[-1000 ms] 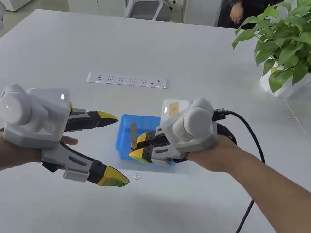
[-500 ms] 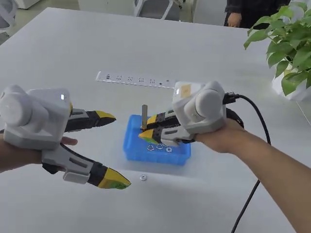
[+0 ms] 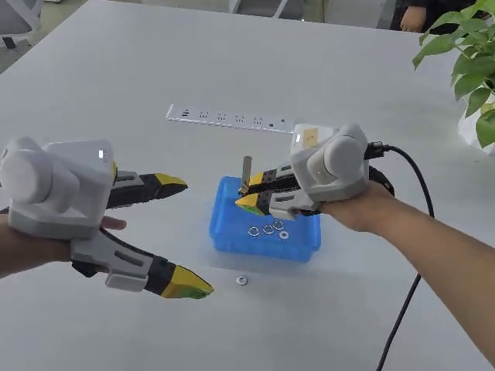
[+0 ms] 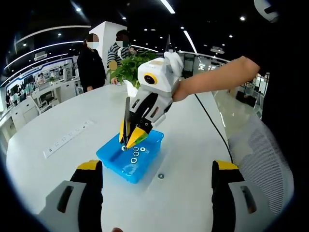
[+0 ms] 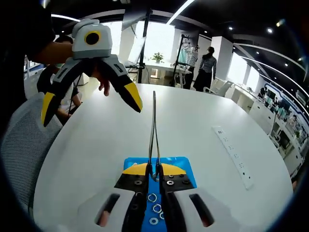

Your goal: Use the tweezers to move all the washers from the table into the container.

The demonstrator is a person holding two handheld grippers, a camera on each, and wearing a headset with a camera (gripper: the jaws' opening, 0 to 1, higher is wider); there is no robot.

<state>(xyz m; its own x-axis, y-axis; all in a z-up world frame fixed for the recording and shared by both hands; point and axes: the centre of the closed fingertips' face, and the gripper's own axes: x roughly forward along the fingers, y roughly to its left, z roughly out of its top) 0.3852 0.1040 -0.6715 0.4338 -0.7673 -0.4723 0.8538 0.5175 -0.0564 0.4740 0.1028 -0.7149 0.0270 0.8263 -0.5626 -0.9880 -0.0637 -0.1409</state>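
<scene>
Blue plastic marks the container [image 3: 300, 249], a shallow tray near the middle of the white table [image 3: 116, 85], with several washers [image 3: 267, 229] already lying on its floor. One loose washer [image 3: 242, 280] lies on the table just beside the container's near wall, so the task looks nearly but not fully done.

The right gripper [image 3: 247, 195] hangs over the container's left end, its jaws pinched tight on the steel tweezers [image 3: 247, 171]. In the right gripper view, the two blades run straight out from between the closed yellow tips. That firm clamp is likely what lets the person steer so thin a tool. Whether the tweezers' points carry a washer cannot be told.

The left gripper [image 3: 184, 235] is held off to the left of the container, jaws spread wide and holding nothing, with its lower tip near the loose washer. It seems parked there to stay clear of the work while remaining ready to steady the container. A power strip [image 3: 228, 120] lies well beyond, out of the way.
</scene>
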